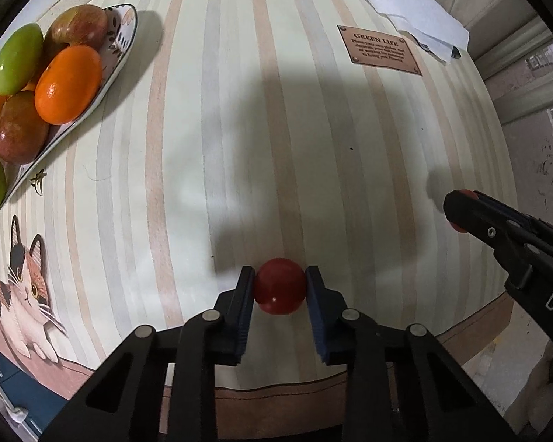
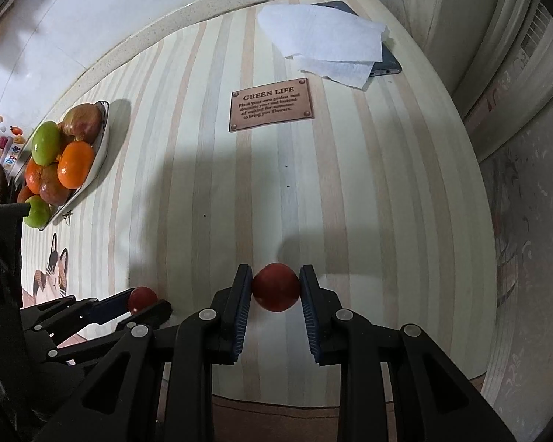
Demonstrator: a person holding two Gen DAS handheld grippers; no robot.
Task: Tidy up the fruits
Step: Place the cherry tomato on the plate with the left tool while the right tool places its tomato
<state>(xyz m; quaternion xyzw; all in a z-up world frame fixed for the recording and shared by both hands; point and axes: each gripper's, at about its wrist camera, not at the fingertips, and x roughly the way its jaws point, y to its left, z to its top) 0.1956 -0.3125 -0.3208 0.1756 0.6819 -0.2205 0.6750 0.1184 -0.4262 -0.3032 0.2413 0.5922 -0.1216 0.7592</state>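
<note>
My left gripper (image 1: 279, 287) is shut on a small red tomato (image 1: 279, 286) just above the striped tablecloth (image 1: 276, 129); the same tomato (image 2: 142, 297) shows in the right wrist view between the left gripper's fingers (image 2: 143, 300). My right gripper (image 2: 275, 287) is shut on a second red tomato (image 2: 275, 287). From the left wrist view that gripper (image 1: 461, 210) sits at the right, and only slivers of its red tomato (image 1: 467, 194) show. A white plate (image 1: 123, 40) at the upper left holds oranges, green fruits and reddish apples, also visible as the plate (image 2: 103, 140) at left.
A brown "GREEN LIFE" label (image 2: 271, 108) is printed on the cloth. White paper towels (image 2: 324, 44) cover a phone (image 2: 385, 64) at the far right corner. A cat picture (image 1: 22, 287) lies near the front left edge. A wall borders the back.
</note>
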